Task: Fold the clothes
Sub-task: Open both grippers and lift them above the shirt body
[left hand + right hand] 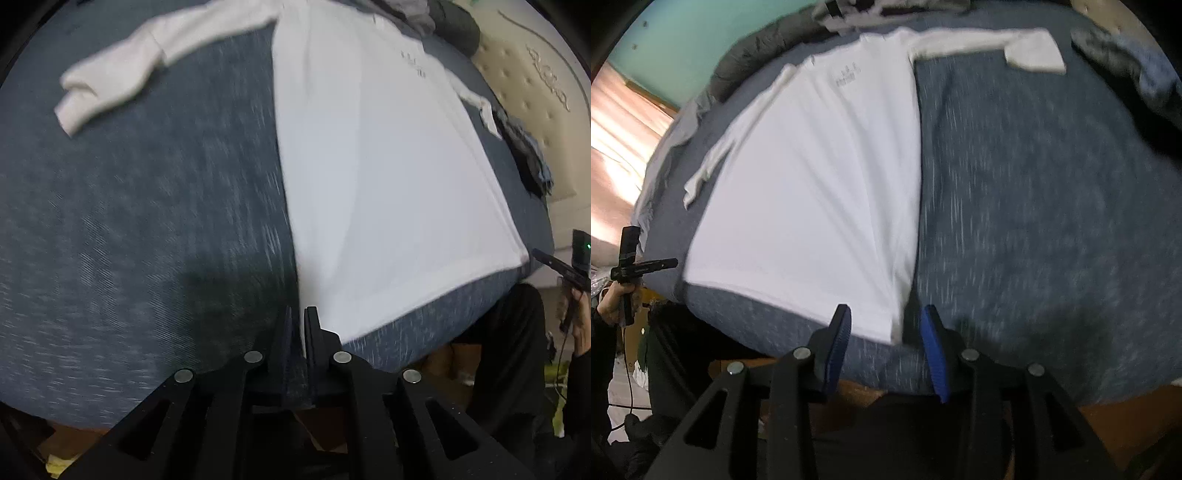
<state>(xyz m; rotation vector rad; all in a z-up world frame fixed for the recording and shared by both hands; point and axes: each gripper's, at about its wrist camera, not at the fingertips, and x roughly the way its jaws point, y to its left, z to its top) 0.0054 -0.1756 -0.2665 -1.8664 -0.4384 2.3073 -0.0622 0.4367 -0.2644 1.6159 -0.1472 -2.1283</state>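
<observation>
Nearest to you, the left gripper pointed steeply down at the bed edge with its black fingers only a narrow slit apart, and nothing was caught between them. It stood over the bottom-hem corner of the white long-sleeved cotton shirt, which showed just beyond the tips. The right gripper stood with its blue-padded jaws moderately wide, the other hem corner lying in the gap, and neither pad pressed on the cloth. You therefore held no part of the garment at that moment.

Beyond the fingers, the shirt lay flat on the blue-grey heathered bed cover, body smoothed and hem at the near edge. One long sleeve stretched out sideways across the cover. The opposite sleeve lay along the shirt's side, and whether it was already tucked could not be told.

At the far end, a heap of dark grey clothing sat near the outstretched cuff.

Likely faults from here:
- Both views were smeared, so a re-grasp made while moving could miss the hem or pinch the bed cover with it.
- Gripping one layer only would drag the body askew.
- Swinging the outstretched sleeve carelessly could snag the heap.
</observation>
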